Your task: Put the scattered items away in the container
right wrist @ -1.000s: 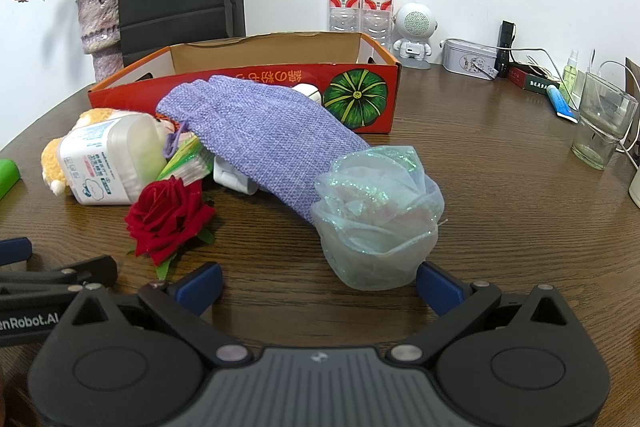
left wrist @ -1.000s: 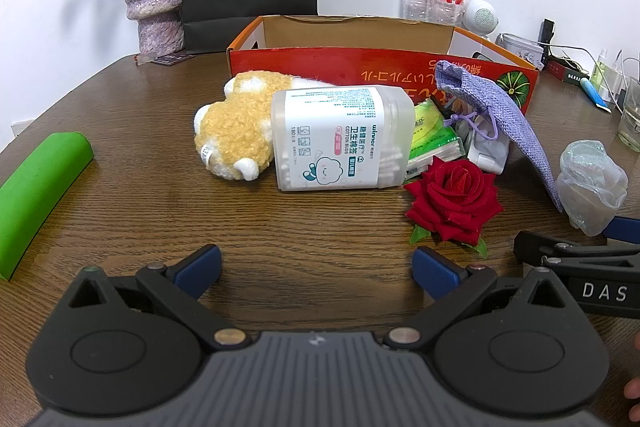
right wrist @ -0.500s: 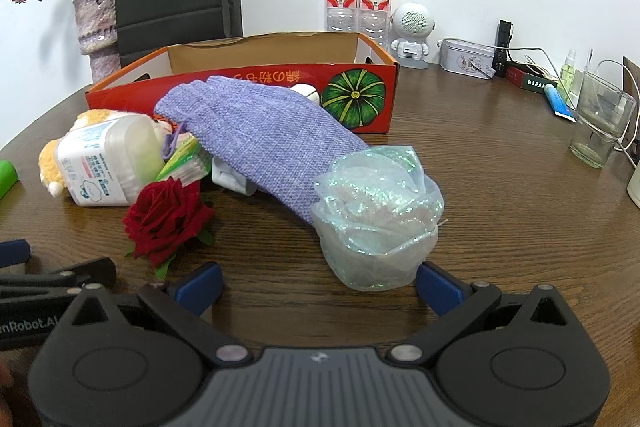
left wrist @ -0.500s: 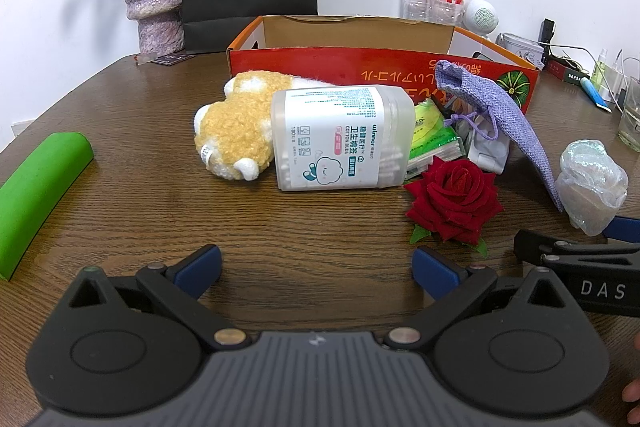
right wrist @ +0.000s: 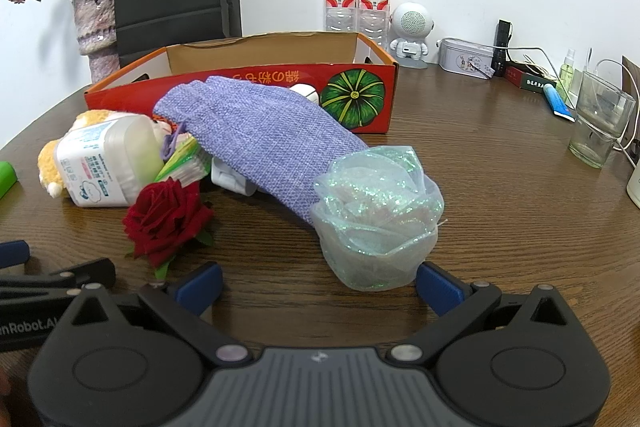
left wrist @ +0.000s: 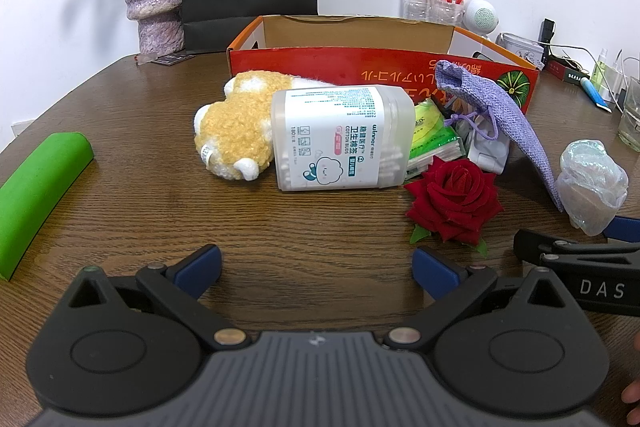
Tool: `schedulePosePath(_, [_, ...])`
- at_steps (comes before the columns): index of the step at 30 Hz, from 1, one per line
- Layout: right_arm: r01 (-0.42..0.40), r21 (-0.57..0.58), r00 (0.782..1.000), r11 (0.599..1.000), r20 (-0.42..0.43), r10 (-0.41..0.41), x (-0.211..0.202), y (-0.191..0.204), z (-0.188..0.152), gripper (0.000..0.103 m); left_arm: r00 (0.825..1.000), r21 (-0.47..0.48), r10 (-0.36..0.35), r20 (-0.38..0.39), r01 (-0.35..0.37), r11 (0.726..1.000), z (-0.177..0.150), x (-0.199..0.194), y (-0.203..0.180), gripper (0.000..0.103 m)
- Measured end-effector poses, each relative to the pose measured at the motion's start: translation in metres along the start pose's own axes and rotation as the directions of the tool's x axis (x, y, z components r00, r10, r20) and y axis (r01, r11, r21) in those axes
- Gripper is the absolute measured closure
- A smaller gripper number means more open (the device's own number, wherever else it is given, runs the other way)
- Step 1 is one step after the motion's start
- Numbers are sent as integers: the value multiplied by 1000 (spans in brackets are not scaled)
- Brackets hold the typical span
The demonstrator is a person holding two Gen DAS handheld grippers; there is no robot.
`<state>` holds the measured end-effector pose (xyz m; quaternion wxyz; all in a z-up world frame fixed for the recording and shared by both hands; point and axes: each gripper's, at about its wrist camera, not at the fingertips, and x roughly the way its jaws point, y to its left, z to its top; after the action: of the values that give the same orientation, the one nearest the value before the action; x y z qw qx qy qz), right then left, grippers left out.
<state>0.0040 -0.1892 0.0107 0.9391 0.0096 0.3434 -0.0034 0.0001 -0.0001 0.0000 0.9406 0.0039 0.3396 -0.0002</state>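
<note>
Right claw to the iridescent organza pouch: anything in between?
Nothing visible. The right claw is open, with the organza pouch directly ahead on bare table. The purple bag lies behind the pouch, toward the box.

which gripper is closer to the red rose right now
Left. The left gripper sits just in front of the rose, rose off its right fingertip. The right gripper faces the shiny bag, rose off to its left.

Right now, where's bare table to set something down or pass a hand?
Free: the strip between the left tongs and the cotton bud box; the patch between the green pad and the plush; the table right of the red box, up to the glasses. Crowded: plush to pouch, rose and organza bag.
</note>
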Motion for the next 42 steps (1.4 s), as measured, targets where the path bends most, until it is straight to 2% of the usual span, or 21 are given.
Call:
schedulePosePath(15, [8,1,1000,1000,-1,-8,3,1,1,0,1000,0,1,0,-1,1000,0,0,0,0])
schedulePosePath(22, [-77,-68,997,995,-4,77,1,-10,0,0,1000,10,-11,6,11,1000,0,-2,1,0])
schedulePosePath(24, [-94,-80,996,992,-18,92,-1,-15,1,0,999,29,-42,33,41,999,3,-9,4,0])
schedulePosePath(26, [-62,-66,998,996,-24,60,-8,-20,1,0,995,26,-54,82,52,998,12,-13,11,0])
schedulePosePath(28, [-91,-65,995,994,41,93,-21,-29,0,1,989,-11,-55,134,57,998,27,-10,14,0])
schedulePosePath(30, [-127,-57,990,990,58,131,-25,-36,5,2,996,-24,-48,78,50,998,41,5,10,0])
schedulePosePath(32, [-118,-69,991,991,62,122,-22,-38,12,3,997,-24,-57,48,58,998,50,20,3,0])
schedulePosePath(34, [-92,-84,993,992,64,97,-16,-37,18,6,999,5,-20,27,20,1000,51,28,-5,0])
schedulePosePath(38, [-130,-75,990,989,42,133,-3,-40,22,9,995,63,22,95,-28,998,47,23,-13,0])
schedulePosePath(40, [-154,-66,988,986,21,156,2,-40,22,15,991,56,26,131,-34,998,45,14,-14,0])
schedulePosePath(42, [-172,-65,984,983,28,174,2,-41,20,16,985,38,16,169,-23,999,46,11,-16,0])
